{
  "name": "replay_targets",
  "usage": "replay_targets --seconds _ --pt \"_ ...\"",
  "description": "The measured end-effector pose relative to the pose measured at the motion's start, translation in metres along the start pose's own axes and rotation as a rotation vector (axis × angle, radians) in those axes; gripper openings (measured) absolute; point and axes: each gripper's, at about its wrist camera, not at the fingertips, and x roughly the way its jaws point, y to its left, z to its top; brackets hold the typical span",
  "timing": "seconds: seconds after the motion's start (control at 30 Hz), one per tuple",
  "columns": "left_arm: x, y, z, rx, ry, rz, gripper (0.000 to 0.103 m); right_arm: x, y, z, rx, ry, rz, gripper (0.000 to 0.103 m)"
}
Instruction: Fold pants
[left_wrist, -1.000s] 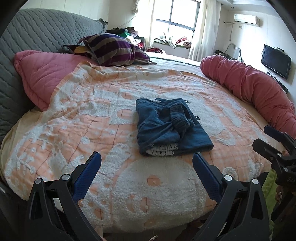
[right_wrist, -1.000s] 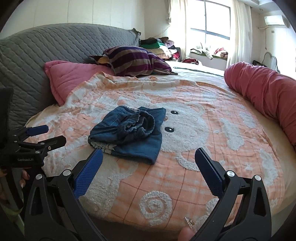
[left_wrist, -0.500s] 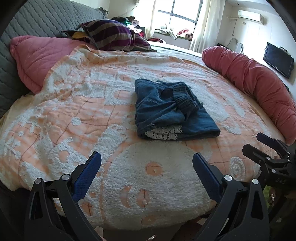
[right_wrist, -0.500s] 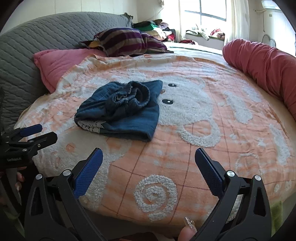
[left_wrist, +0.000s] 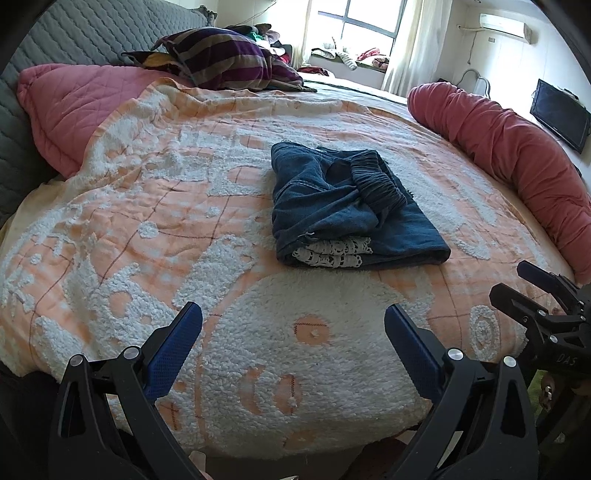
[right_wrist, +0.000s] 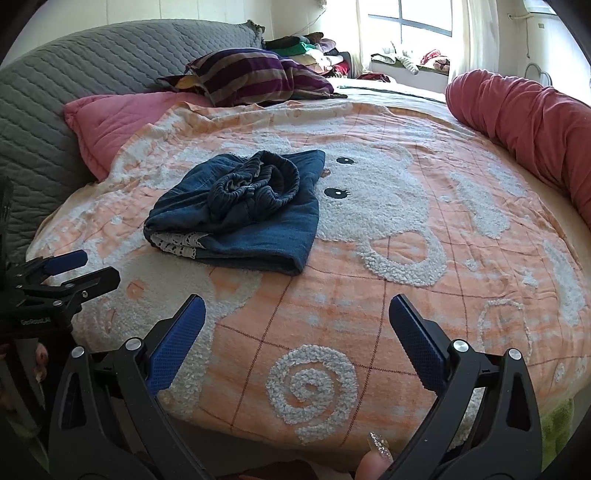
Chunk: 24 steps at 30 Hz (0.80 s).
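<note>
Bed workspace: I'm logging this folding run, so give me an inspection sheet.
Surface: orange and white bear blanket spread over the bed.
Job's things: blue pants, folded into a compact stack, lace hem showing at the near edge.
Clutter: striped pillow, pink quilted pillow, red bolster.
Grippers: left gripper and right gripper both open, empty, short of the pants.
Cables: nothing seen.
Surroundings: grey headboard, window, wall television.
</note>
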Motion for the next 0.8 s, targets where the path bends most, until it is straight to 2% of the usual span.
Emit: replay_targets --seconds 0.8 --pt "0.0003 0.0013 -0.0003 -0.002 0.005 0.007 0.099 -0.0001 -0.0024 0.0009 0.008 0.002 -0.009 0.094"
